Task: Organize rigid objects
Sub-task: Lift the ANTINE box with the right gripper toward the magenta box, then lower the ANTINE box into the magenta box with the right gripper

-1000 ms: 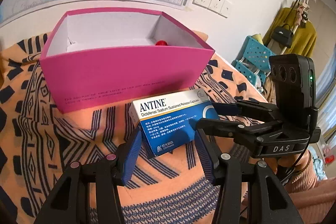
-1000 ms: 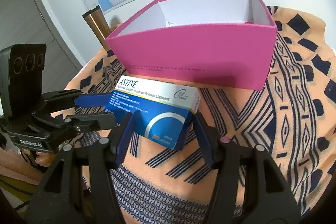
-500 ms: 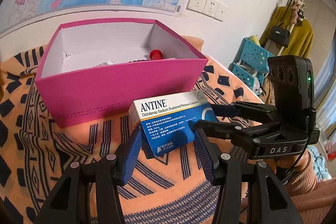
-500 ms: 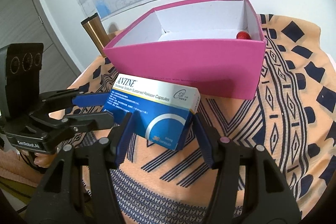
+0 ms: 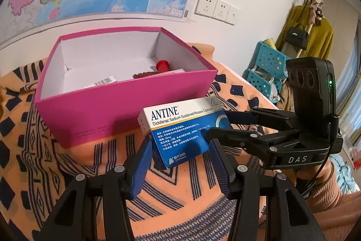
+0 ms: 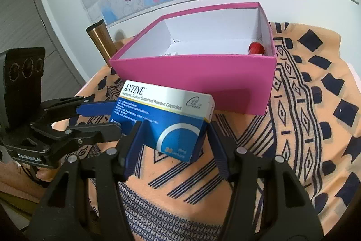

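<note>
The medicine box (image 5: pixel 180 130) at the frame's centre reads "ANTINE" with "Diclofenac Sodium Sustained Release Capsules" beneath; smaller Chinese lines follow on its blue panel, with "50mg" among them. The right gripper (image 5: pixel 216 125), at the right of the left wrist view, carries "DAS" in white on its body. The left gripper (image 6: pixel 108 116), at the left of the right wrist view, is marked "GenRobot.AI". Small print on the pink box (image 5: pixel 126 105) front is too faint to read.

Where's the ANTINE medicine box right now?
The ANTINE medicine box is lifted over the patterned cloth, held between both grippers' fingers, just in front of the pink box, centre of both wrist views.
</note>
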The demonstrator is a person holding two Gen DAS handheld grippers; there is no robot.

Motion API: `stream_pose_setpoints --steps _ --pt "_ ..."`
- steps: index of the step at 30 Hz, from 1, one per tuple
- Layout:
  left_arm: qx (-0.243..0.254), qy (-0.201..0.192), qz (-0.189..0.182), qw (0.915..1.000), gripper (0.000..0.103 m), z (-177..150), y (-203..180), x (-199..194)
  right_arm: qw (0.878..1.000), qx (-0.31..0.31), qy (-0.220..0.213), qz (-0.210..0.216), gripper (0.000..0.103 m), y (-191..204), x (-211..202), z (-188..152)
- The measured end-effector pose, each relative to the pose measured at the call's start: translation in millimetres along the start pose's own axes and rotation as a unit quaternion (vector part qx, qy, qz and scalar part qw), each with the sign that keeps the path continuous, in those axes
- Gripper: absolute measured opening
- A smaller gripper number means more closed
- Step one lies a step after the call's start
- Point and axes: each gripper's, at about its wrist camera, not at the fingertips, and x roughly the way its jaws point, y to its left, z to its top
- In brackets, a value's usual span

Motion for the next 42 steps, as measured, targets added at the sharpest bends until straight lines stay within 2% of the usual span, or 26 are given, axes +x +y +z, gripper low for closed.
stream_pose_setpoints --steps 42 --pt "0.010 -0.032 0.000 0.9994 0.052 34 4 3 0.999 -0.022 -0.034 -0.015 0.060 -8 -6 31"
